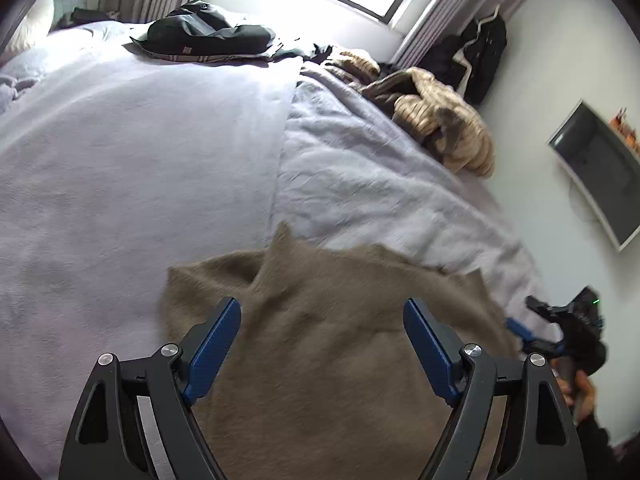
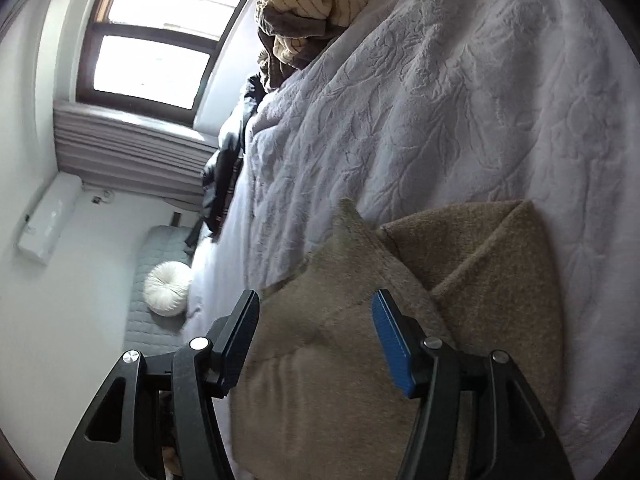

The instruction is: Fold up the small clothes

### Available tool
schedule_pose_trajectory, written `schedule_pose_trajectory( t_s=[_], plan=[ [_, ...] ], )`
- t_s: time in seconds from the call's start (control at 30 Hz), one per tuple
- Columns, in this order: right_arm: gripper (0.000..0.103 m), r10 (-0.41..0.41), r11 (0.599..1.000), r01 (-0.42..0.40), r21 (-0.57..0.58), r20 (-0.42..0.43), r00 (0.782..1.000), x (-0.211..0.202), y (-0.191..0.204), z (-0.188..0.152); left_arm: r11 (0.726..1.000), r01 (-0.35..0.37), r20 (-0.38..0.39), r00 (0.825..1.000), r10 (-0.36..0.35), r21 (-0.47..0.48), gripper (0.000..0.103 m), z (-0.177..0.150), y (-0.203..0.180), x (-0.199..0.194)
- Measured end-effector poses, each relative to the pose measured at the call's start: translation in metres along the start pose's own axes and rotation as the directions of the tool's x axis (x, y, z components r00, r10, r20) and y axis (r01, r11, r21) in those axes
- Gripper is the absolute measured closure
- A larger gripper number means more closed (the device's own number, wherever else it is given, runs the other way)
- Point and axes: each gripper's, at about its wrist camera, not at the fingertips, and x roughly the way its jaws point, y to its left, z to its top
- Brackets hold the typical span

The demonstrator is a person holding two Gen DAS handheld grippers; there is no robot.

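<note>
A small brown knitted garment (image 1: 320,344) lies on the lilac bedspread (image 1: 140,160), partly folded with a corner sticking up. My left gripper (image 1: 322,320) is open just above it, with the cloth between its blue pads and not pinched. In the right wrist view the same garment (image 2: 492,264) shows a folded flap. My right gripper (image 2: 316,320) is open over its near edge, holding nothing. The right gripper also shows at the garment's right edge in the left wrist view (image 1: 532,332).
A heap of beige striped and brown clothes (image 1: 444,128) lies at the bed's far right. A dark jacket (image 1: 208,36) lies at the far side under the window. A monitor (image 1: 600,168) hangs on the right wall. A white round cushion (image 2: 168,288) sits by the headboard.
</note>
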Motion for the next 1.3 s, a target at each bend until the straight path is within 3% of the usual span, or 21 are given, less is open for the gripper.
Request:
schedule_pose_trajectory(
  t_s=[0.17,0.23,0.4,0.53,0.63,0.67,0.7,0.73,0.77,0.83,0.9,0.97,1.13,1.2,1.3],
  plan=[
    [0.039,-0.148,0.984,0.143,-0.102,-0.042,0.988,-0.031,-0.008,-0.027,1.0,-0.02,-0.119,0.993,0.021,0.011,0.02,-0.035,0.019,-0.003],
    [0.039,-0.165,0.983,0.157,-0.099,-0.073,0.984,-0.044,-0.019,-0.038,1.0,-0.013,-0.164,0.986,0.015,0.01,0.02,-0.052,0.027,-0.008],
    [0.044,-0.1,0.994,0.094,-0.054,-0.128,0.987,-0.065,-0.039,-0.054,0.999,0.046,-0.238,0.97,-0.047,-0.01,0.02,-0.085,0.04,-0.018],
    [0.054,-0.029,0.999,0.02,-0.05,-0.195,0.98,-0.068,-0.039,-0.068,0.994,0.094,-0.267,0.958,-0.106,-0.059,0.02,-0.106,0.045,-0.023],
    [0.062,-0.066,0.995,0.045,-0.091,-0.245,0.967,-0.061,-0.036,-0.081,0.993,0.104,-0.255,0.96,-0.115,-0.054,0.022,-0.109,0.041,-0.027],
    [0.072,-0.076,0.994,0.054,-0.095,-0.253,0.965,-0.058,-0.037,-0.084,0.992,0.116,-0.25,0.96,-0.126,-0.053,0.032,-0.11,0.039,-0.029],
    [0.079,-0.087,0.993,0.064,-0.098,-0.252,0.964,-0.056,-0.037,-0.086,0.992,0.116,-0.253,0.959,-0.125,-0.05,0.037,-0.11,0.037,-0.029],
    [0.096,-0.094,0.993,0.071,-0.098,-0.246,0.965,-0.057,-0.036,-0.087,0.993,0.109,-0.256,0.96,-0.115,-0.04,0.046,-0.11,0.034,-0.029],
    [0.097,-0.084,0.994,0.063,-0.093,-0.235,0.968,-0.06,-0.034,-0.088,0.994,0.104,-0.256,0.961,-0.108,-0.03,0.069,-0.108,0.032,-0.029],
    [0.097,-0.066,0.993,0.044,-0.106,-0.205,0.977,-0.069,-0.026,-0.088,0.997,0.077,-0.271,0.96,-0.072,0.007,0.097,-0.105,0.029,-0.029],
    [0.097,-0.049,0.992,0.027,-0.125,-0.178,0.983,-0.079,-0.016,-0.087,0.994,0.113,-0.266,0.958,-0.107,0.007,0.097,-0.102,0.028,-0.036],
    [0.098,-0.057,0.989,0.032,-0.144,-0.176,0.983,-0.09,-0.014,-0.091,0.994,0.091,-0.255,0.964,-0.073,0.058,0.097,-0.103,0.025,-0.044],
    [0.098,-0.192,0.976,0.162,-0.143,-0.224,0.956,-0.072,-0.054,-0.113,0.993,0.023,-0.299,0.954,0.013,0.118,0.097,-0.129,0.036,-0.03],
    [0.098,-0.12,0.992,0.108,-0.071,-0.198,0.973,-0.076,-0.07,-0.118,0.992,0.021,-0.276,0.961,0.015,0.126,0.097,-0.135,0.038,-0.033],
    [0.098,-0.122,0.992,0.115,-0.051,-0.173,0.977,-0.09,-0.072,-0.119,0.992,-0.007,-0.26,0.965,0.039,0.124,0.097,-0.134,0.039,-0.047]
  ],
)
